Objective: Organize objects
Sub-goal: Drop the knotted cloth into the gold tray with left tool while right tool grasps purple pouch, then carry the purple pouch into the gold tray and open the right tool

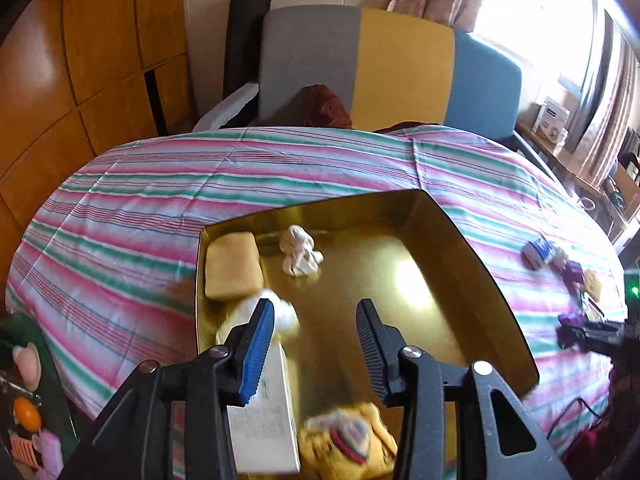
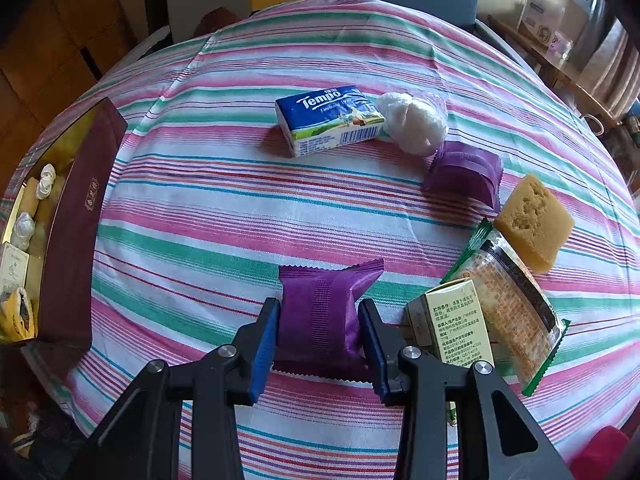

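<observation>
Right gripper (image 2: 318,330): fingers pinch a shiny purple foil snack packet (image 2: 320,312) lying on the striped-cloth surface (image 2: 224,208). Left gripper (image 1: 316,344): fingers spread, nothing between them, over a gold-lined rectangular box (image 1: 460,248); white carton (image 1: 266,420) beside the left finger.

Two identical handheld tools are seen, one from each wrist camera. The left gripper (image 1: 316,344) is built of matte black plastic, with two angular fingers carried on linked arms. Each finger is lined on its inner face with a blue ribbed pad (image 1: 258,354) (the ridges run across the pad's width). Round silver screws (image 1: 411,351) are set at the pivots, one pair near the fingers and a second pair further back on the wider arms. A triangular cut-out is seen in the outer black arm. The right gripper (image 2: 318,340) is made the same way: black linkage, blue ribbed pads (image 2: 264,350), silver pivot screws (image 2: 227,351).
</observation>
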